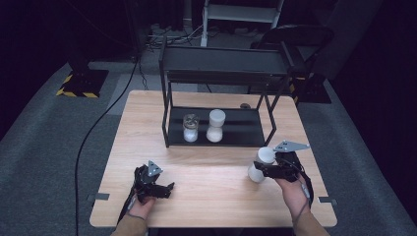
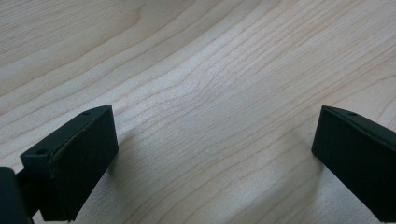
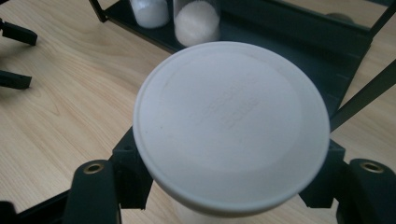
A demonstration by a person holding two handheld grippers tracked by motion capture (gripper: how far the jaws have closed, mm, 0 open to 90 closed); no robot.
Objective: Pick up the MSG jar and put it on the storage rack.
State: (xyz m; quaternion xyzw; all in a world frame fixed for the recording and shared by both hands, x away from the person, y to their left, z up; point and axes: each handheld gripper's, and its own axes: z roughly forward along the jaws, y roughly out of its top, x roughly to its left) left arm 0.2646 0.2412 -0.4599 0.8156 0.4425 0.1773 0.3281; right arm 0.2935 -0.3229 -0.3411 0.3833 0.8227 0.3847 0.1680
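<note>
The right hand-held gripper (image 1: 264, 170) was clamped on a white lidded jar (image 1: 260, 164), jaws closed in on the narrow body below the lid, w/ pads pressing both sides. In the right gripper view the jar's round white lid (image 3: 231, 123) sat between the jaw arms, facing the camera. In the high view the jar sat tilted, near the tabletop's (image 1: 211, 196) right side, just in front of the black shelf rack's (image 1: 223, 69) right front leg. Whether its base touched the wood couldn't be told.

The left hand-held gripper (image 1: 169, 189) was wide open, nothing between the jaws; in the left gripper view its black pads (image 2: 74, 163) stood well apart over bare wood grain. It rested at the front-left of the tabletop, well apart from the jar.

On the rack's lower shelf (image 1: 241, 129) stood a clear jar w/ white powder (image 1: 190, 128) and a taller white-lidded jar (image 1: 216, 126), just beside each other, at the left half. The shelf's right half lay bare. Room betw. the two grippers was open wood. The right gripper sat near the tabletop's right edge; the rack's angled leg stood close to the held jar.
</note>
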